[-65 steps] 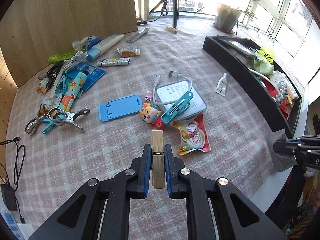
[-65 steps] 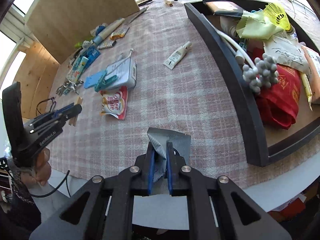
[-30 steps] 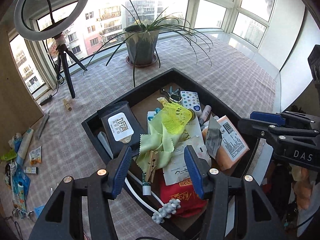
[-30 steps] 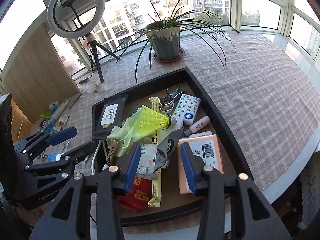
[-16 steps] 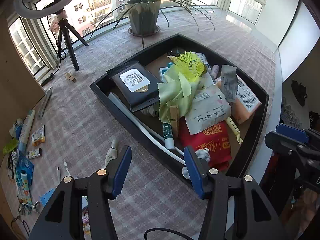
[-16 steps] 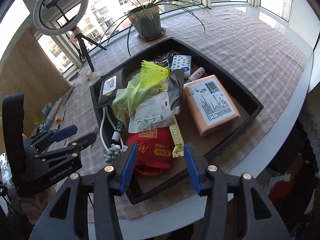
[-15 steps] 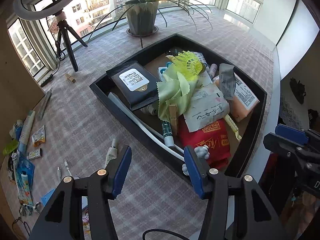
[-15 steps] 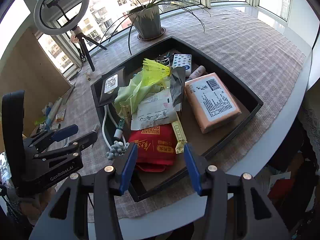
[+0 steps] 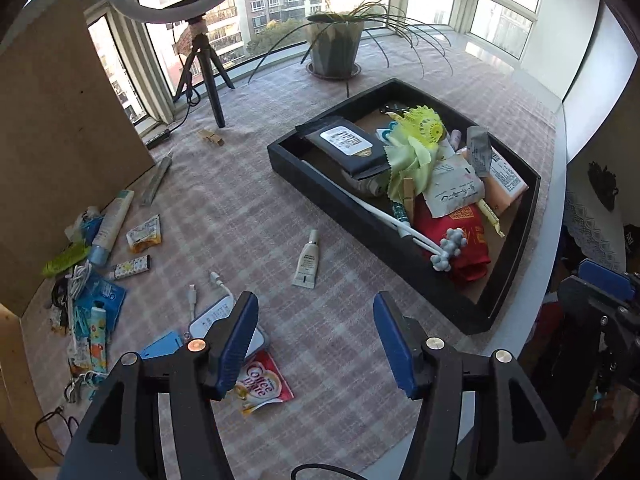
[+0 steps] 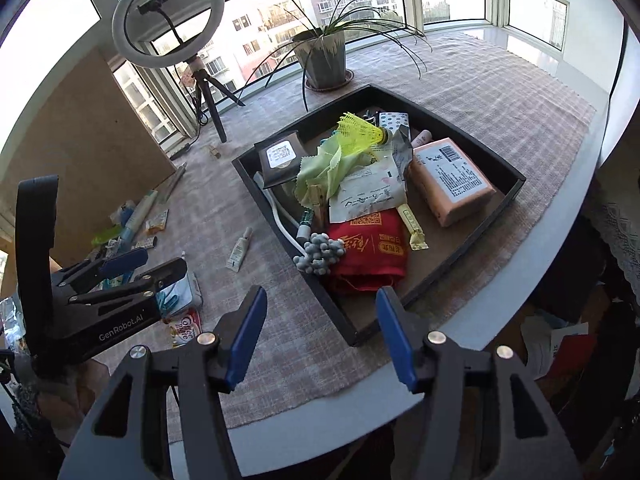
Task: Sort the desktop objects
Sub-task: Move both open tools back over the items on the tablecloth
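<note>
A black tray (image 9: 356, 208) (image 10: 496, 204) on the checked tablecloth holds several sorted items: a wooden clothespin (image 9: 409, 198), a grey foil packet (image 9: 479, 151), a yellow shuttlecock (image 10: 360, 133), a red pouch (image 10: 370, 254). My left gripper (image 9: 316, 340) is open and empty, above the cloth left of the tray. My right gripper (image 10: 322, 332) is open and empty, above the tray's near corner. Loose items lie left of the tray: a small white tube (image 9: 308, 260), a power bank (image 9: 218, 318), a Coffee mate sachet (image 9: 260, 386).
A potted plant (image 9: 334, 50) and a ring light on a tripod (image 10: 172, 32) stand at the back. A wooden board (image 9: 60, 152) leans at the left, with tubes and packets (image 9: 96, 280) heaped before it. The table's edge (image 10: 520, 280) runs at the right.
Both grippers let go of the clothespin and the grey packet into the tray. They have since pulled back from the tray, the left one swinging toward the loose items.
</note>
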{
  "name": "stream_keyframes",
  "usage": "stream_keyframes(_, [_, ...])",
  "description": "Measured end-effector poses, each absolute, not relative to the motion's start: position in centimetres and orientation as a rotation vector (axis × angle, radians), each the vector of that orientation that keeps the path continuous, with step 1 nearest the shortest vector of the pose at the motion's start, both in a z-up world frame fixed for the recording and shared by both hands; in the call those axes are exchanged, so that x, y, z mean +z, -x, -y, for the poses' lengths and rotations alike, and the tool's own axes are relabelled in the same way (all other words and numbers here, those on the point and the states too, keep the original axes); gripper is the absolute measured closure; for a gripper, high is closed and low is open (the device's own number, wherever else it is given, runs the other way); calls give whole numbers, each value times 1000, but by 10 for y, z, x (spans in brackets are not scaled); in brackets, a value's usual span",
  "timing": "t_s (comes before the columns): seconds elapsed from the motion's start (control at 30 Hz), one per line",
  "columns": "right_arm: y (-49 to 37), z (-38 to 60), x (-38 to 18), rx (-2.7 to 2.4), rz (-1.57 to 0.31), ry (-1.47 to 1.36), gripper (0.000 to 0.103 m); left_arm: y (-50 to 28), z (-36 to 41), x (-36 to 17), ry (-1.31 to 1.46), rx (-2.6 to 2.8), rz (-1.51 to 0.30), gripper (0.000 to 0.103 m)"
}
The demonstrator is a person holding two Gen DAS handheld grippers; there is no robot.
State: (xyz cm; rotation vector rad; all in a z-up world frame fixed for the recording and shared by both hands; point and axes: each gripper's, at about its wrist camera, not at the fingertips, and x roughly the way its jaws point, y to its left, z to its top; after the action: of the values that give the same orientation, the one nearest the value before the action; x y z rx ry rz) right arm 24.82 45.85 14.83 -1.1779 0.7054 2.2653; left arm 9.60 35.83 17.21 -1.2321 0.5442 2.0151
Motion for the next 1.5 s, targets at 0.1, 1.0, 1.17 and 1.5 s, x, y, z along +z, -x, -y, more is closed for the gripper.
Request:
stream_keyframes(0.1, [-241,-440,159,2301,-663,1183,47,-87,-330,174,1248,2063,-524,45])
stream_keyframes(1.0, [-150,-325,154,2450,-549,1439,45,-52,-124,181,1420,2353,-260,44])
stream_keyframes(1.17, [-132,-310,154,2499,-480,1484,45,-47,-92,170,1496,2391,-208,40])
stream_keyframes(1.5, [-122,-334,133,2504,-482,1558,44,-47,-48,148,1618,2487,-126,40])
